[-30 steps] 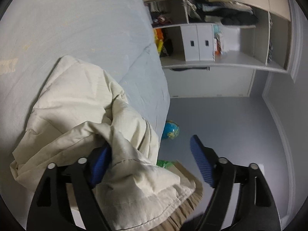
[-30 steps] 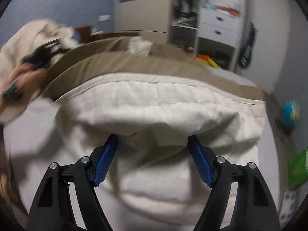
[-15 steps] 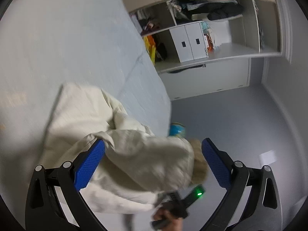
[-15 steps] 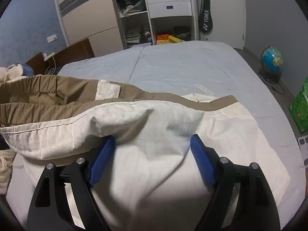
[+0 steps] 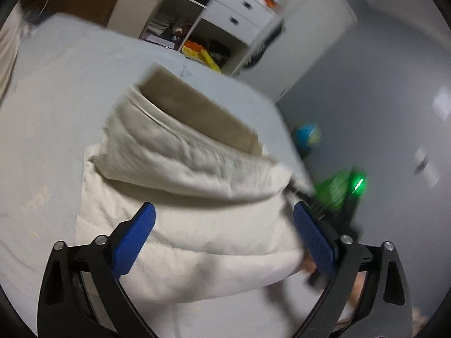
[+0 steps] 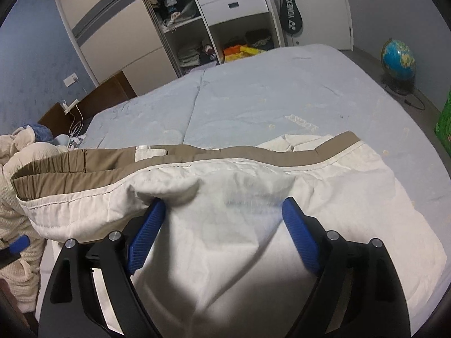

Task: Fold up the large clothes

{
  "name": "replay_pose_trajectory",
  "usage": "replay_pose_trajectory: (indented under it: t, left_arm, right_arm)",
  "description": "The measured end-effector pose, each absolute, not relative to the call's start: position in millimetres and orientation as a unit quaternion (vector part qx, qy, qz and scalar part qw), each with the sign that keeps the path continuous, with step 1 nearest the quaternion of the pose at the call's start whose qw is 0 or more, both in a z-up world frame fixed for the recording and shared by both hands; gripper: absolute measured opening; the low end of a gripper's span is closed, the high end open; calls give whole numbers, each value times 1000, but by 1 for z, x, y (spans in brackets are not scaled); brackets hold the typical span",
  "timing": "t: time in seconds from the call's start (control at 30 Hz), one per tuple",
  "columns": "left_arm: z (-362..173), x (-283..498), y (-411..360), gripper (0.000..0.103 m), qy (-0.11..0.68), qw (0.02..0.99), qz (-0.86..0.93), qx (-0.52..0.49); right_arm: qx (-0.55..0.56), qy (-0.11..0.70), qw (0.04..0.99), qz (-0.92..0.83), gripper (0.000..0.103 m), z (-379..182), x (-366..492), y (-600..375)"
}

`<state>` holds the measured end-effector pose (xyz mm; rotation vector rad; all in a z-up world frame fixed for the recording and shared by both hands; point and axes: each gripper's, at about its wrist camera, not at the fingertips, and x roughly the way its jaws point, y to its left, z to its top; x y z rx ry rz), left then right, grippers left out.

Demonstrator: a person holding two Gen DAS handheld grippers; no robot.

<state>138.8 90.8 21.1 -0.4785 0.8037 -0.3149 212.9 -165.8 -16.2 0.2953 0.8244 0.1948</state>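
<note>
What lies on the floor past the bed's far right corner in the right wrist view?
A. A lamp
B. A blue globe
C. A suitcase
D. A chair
B: a blue globe stands on the grey floor beside the bed, right of the cream garment.

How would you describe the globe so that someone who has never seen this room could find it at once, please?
Start at the bed with its pale blue sheet, then look past its far right corner to the grey floor by the wall. The globe stands there on a dark base. It is the only round blue thing with yellow-green patches, unlike the flat green box nearer along the floor.
</note>
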Motion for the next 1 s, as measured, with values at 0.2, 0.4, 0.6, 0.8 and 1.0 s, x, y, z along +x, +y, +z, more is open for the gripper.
replay_pose_trajectory:
  t: [0.2, 0.4, 0.6, 0.8, 1.0]
  left_arm:
    - [-7, 181, 72, 59, 416, 882, -118, -187]
    - [-24, 220, 88, 47, 418, 884, -77, -195]
    - [-58, 250, 111, 35, 462, 857, -28, -226]
    - [-74, 261, 114, 34, 500, 842, -7, -203]
    - [-63, 256, 115, 32, 503, 841, -2, -200]
  right_arm:
    - [131, 417, 894, 97, 85, -17, 217, -163]
    - [117, 422, 892, 109, 85, -4, 211, -176]
    - [80, 424, 899, 77, 85, -10, 206, -200]
    - [92, 446, 888, 60, 91, -42, 222, -210]
    - [98, 447, 888, 39, 94, -52, 236, -205]
